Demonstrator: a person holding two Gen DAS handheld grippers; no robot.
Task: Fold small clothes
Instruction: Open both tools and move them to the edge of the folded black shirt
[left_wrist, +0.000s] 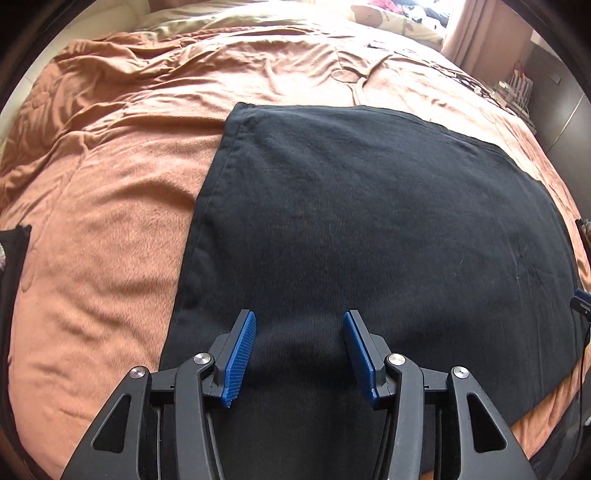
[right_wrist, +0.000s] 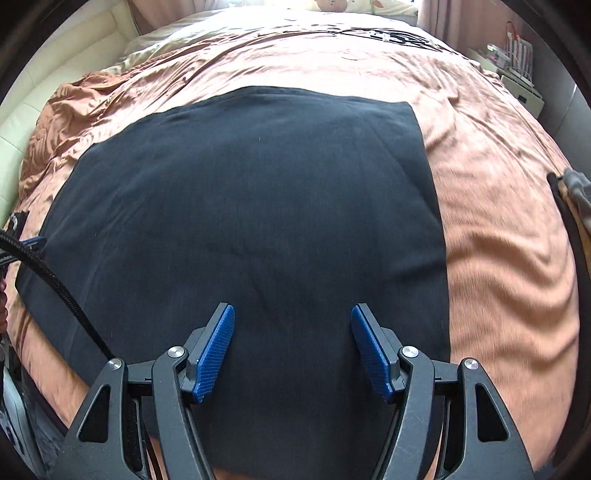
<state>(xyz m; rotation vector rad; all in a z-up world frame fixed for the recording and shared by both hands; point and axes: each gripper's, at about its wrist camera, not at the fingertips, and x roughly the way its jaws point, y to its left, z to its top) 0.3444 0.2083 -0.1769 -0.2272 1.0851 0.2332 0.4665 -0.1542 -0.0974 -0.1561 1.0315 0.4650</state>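
Nearest the lens, the left gripper (left_wrist: 299, 356) stood with its blue pads (left_wrist: 240, 360) apart and nothing between them, aimed steeply down over the near part of the black garment (left_wrist: 369, 221); the right gripper (right_wrist: 291, 350) was likewise parted, a little wider, and held nothing, with the same garment (right_wrist: 240, 221) lying under it. Neither pair of pads pinched any cloth. The garment lay flat as a smooth dark rectangle on the orange blanket (left_wrist: 110, 221), its long left edge running from about 7 o'clock up to 11 o'clock in the left view, its right edge from 5 o'clock up to 1 o'clock in the right view. It looked already folded at least once, so this seemed a pause between folds, both tools free above the near hem. The next move would likely call for lowering each gripper to a near corner or side edge, closing on both layers together, then carrying the cloth over evenly. Beyond, at 12 o'clock, the blanket rumpled toward pale pillows (left_wrist: 207, 16)
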